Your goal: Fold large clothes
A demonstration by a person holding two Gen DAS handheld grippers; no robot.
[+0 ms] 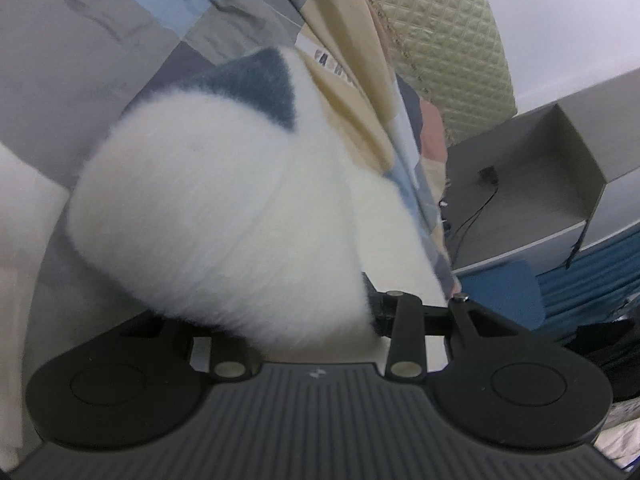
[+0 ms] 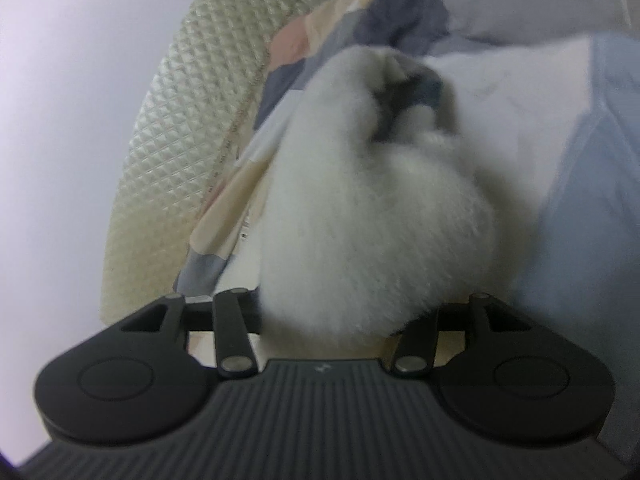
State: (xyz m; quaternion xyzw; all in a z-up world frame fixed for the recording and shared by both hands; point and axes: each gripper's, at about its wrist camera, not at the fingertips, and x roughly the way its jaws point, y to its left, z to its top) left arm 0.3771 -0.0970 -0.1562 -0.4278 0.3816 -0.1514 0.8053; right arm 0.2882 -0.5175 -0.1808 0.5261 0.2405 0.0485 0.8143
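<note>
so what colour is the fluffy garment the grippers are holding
White fleece garment with a dark blue patch, clearest in the left wrist view.

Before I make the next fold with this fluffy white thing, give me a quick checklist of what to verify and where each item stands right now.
1. Left claw has the fluffy white garment: fabric bunches right at it, fingertips hidden; cannot tell.
2. Right claw has the same garment: fabric covers the fingertips; cannot tell.
3. Garment spread flat for folding: bunched in both views; not ok.
4. Patchwork bedding beneath is smooth: wrinkled and draped; not ok.
5. Garment clear of the quilted headboard: apart from it; ok.
6. Grey shelf with its cable out of the way: off to the side; ok.
</note>
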